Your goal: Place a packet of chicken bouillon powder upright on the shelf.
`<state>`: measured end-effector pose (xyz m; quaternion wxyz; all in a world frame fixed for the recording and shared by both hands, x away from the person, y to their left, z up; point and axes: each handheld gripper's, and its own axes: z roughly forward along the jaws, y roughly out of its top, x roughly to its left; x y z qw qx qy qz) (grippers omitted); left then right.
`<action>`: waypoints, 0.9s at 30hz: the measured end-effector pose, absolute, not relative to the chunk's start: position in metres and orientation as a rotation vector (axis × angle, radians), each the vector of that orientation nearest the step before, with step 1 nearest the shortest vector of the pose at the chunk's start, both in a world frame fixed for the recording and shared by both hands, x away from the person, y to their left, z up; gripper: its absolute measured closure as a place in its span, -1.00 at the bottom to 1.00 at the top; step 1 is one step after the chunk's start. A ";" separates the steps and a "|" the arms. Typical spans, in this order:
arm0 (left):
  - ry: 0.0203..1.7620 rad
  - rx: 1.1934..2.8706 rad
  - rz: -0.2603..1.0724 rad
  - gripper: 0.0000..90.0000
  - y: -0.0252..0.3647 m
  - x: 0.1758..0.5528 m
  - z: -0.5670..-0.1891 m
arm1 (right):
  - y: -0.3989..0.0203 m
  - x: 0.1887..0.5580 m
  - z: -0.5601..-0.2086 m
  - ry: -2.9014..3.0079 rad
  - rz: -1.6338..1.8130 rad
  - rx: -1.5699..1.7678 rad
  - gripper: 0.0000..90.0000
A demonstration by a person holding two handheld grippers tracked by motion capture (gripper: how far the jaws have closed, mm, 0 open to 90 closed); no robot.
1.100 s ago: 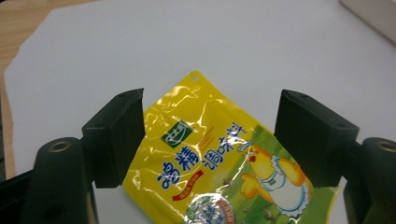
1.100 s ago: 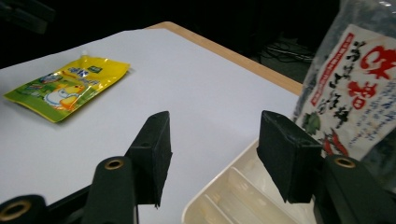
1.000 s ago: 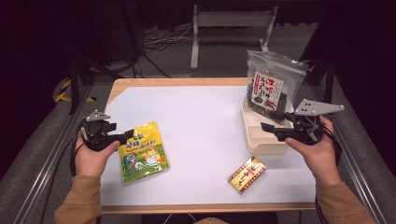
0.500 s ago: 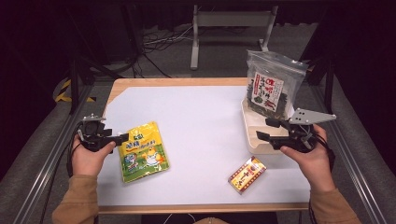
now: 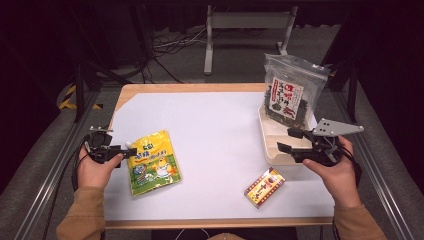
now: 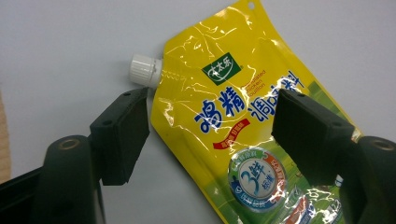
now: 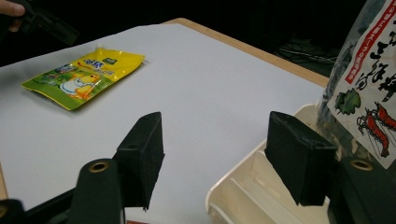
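Since a second ago the left gripper (image 5: 131,150) has sunk to the yellow spouted pouch (image 5: 153,162) at the table's (image 5: 215,125) eight o'clock, its jaws just narrowing yet unclenched astride the top edge, long axis running toward five o'clock, while the right gripper (image 5: 288,140), jaws just widening and empty, hovers well apart.

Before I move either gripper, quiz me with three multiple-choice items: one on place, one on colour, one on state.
1. Where does the clear bag of dark dried seaweed stand?
A. in the cream tray
B. on the white sheet
C. on the floor

2. What colour is the cap of the yellow spouted pouch?
A. red
B. white
C. green

3. How is the left gripper?
A. shut on the small red and yellow box
B. lying on the table
C. open, jaws astride the pouch's top

Key: A, the bag stands at the tray's far end; B, the cap shows white; C, both pads stand clear of the pouch.
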<state>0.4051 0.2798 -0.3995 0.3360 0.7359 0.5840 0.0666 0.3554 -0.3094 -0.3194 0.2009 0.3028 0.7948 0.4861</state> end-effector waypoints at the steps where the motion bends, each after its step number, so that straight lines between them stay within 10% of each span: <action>1: 1.523 1.919 0.174 -0.33 0.280 0.405 -0.399 | -0.309 0.355 -0.319 2.221 1.358 0.846 -0.19; 27: 1.657 1.893 0.020 -0.27 0.282 0.414 -0.432 | -0.307 0.358 -0.326 2.231 1.359 0.863 -0.24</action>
